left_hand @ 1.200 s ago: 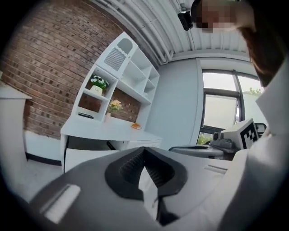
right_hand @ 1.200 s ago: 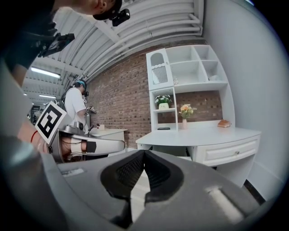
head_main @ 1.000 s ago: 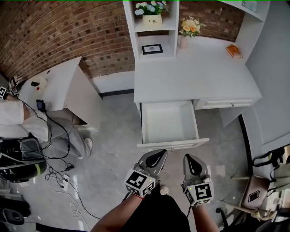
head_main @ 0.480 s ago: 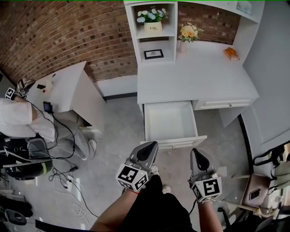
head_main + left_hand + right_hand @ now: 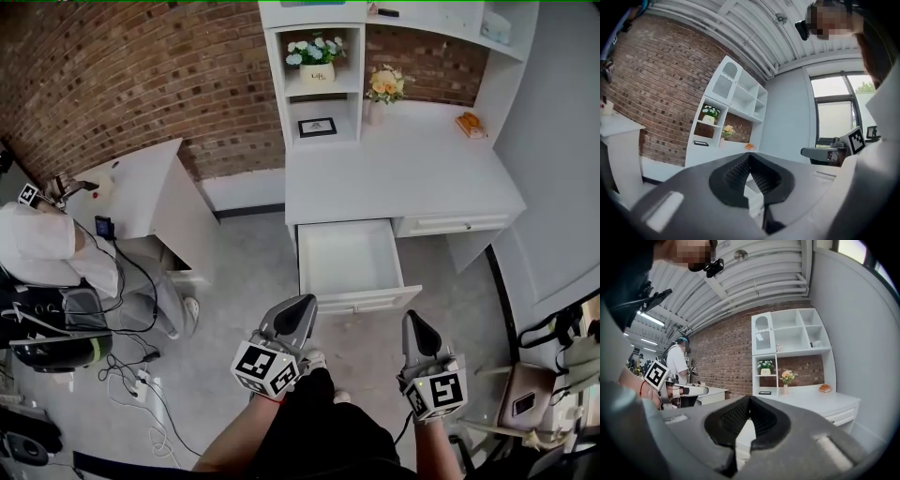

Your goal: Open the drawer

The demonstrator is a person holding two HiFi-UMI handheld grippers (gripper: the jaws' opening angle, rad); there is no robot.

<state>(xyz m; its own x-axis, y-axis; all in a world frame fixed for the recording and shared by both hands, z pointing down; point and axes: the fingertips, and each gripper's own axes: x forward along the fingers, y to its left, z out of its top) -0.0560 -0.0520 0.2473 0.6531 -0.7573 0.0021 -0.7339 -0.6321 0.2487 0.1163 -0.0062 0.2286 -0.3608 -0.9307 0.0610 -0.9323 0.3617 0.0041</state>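
Drawer [image 5: 349,258] in head view: pulled out under white tabletop [image 5: 403,178], empty, left gripper [image 5: 300,305] and right gripper [image 5: 413,322] well apart from it. Left gripper view: jaws pressed together, empty. Right gripper view: same. Probably rigid, light, free-sliding; grip front lip.

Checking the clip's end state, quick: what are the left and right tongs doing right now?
Left tongs: closed, holding nothing.
Right tongs: closed, holding nothing.
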